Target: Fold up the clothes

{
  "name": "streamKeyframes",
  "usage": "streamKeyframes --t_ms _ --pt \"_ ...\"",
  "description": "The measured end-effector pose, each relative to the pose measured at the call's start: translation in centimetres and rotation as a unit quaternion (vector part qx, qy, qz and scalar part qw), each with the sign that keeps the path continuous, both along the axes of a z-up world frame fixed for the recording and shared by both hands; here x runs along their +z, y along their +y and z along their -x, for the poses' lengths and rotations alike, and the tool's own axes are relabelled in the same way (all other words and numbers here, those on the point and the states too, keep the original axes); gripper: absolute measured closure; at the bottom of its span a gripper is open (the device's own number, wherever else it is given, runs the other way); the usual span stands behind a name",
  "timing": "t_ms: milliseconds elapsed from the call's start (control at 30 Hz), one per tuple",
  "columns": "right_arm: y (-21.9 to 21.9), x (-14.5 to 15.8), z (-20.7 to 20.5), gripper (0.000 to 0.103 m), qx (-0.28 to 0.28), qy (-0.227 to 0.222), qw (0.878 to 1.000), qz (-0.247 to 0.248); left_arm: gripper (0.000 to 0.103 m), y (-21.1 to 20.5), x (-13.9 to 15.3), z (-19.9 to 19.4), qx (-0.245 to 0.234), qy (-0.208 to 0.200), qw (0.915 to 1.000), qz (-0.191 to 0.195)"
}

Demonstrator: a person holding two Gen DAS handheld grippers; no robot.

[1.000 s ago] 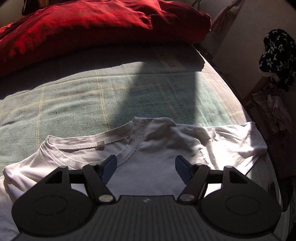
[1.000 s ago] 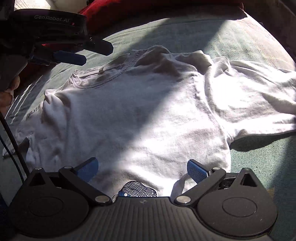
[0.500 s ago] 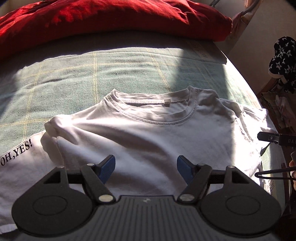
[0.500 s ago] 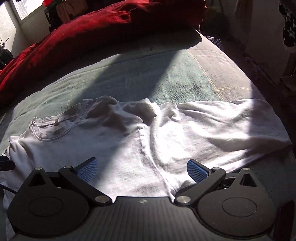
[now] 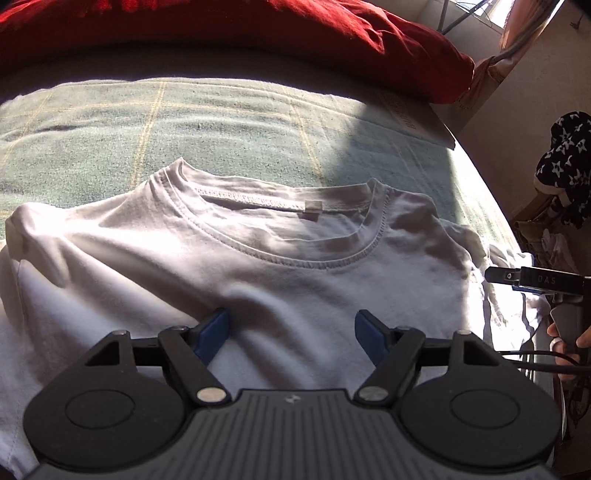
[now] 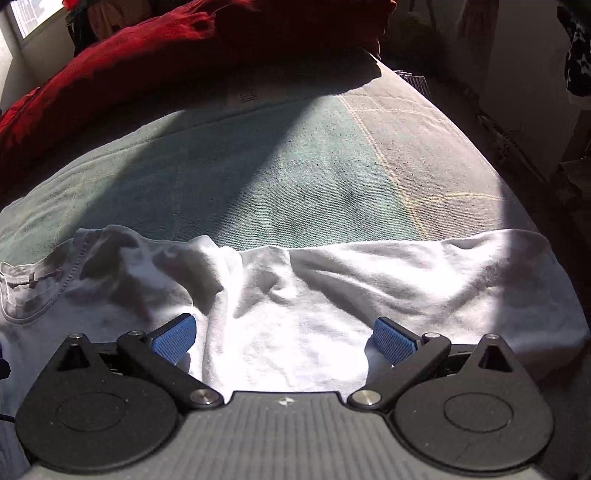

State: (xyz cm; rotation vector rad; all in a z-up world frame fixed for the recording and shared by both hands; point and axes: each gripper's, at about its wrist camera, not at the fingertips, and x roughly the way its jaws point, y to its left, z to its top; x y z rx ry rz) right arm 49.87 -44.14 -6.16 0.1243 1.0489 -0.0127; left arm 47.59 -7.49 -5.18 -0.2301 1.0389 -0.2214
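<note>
A white T-shirt (image 5: 229,266) lies spread, front up, on the green checked bed cover (image 5: 221,122); its round collar (image 5: 280,236) faces away from me. My left gripper (image 5: 291,328) hovers over the chest just below the collar, jaws opening, with nothing between the blue pads. In the right wrist view the same T-shirt (image 6: 369,280) shows its rumpled shoulder and its sleeve (image 6: 480,266). My right gripper (image 6: 284,338) stands open above the shoulder folds, its pads apart and gripping no cloth. From the left wrist view the right gripper's body (image 5: 539,280) appears at the shirt's right edge, held by a hand.
A red duvet (image 5: 258,33) is bunched along the far side of the bed. A dark star-patterned cloth (image 5: 569,166) hangs at the right beyond the bed's edge (image 5: 495,206). A black cable (image 5: 535,356) trails from the right gripper. Bare green cover lies beyond the collar.
Both grippers have dropped closer to the shirt. The left view swung from the sleeve side to centre on the collar; the right view swung from the shirt's body to its shoulder and sleeve.
</note>
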Motion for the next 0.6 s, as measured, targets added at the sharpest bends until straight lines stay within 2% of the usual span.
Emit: streamKeyframes --t_ms 100,200,267,333,433,533,600 --pt "-1.0 -0.5 -1.1 0.000 -0.002 -0.010 1.000 0.012 0.027 0.0 -0.1 -2.1 0.020 -0.009 0.9993 -0.029" --pt "-1.4 0.0 -2.3 0.000 -0.011 -0.012 1.000 0.021 0.028 0.2 0.7 -3.4 0.043 -0.011 0.9986 -0.029" --pt "-1.1 1.5 -2.3 0.000 -0.007 -0.024 1.000 0.007 0.028 0.5 1.5 -3.5 0.052 -0.011 0.9983 -0.022" --pt "0.3 3.3 -1.7 0.000 0.018 -0.041 0.999 -0.011 0.028 0.8 2.2 -2.8 0.052 -0.010 0.9984 -0.020" --pt "3.5 4.9 -0.7 0.000 0.077 -0.052 0.993 -0.066 0.027 1.5 2.6 -1.2 0.051 0.000 0.9981 -0.035" --pt "7.3 4.6 -0.5 0.000 0.133 -0.045 0.984 -0.108 0.027 3.0 1.6 0.7 0.061 0.024 0.9972 -0.037" --pt "9.6 3.8 -0.6 0.000 0.158 -0.034 0.980 -0.118 0.027 4.0 0.6 1.6 0.069 0.027 0.9967 -0.034"
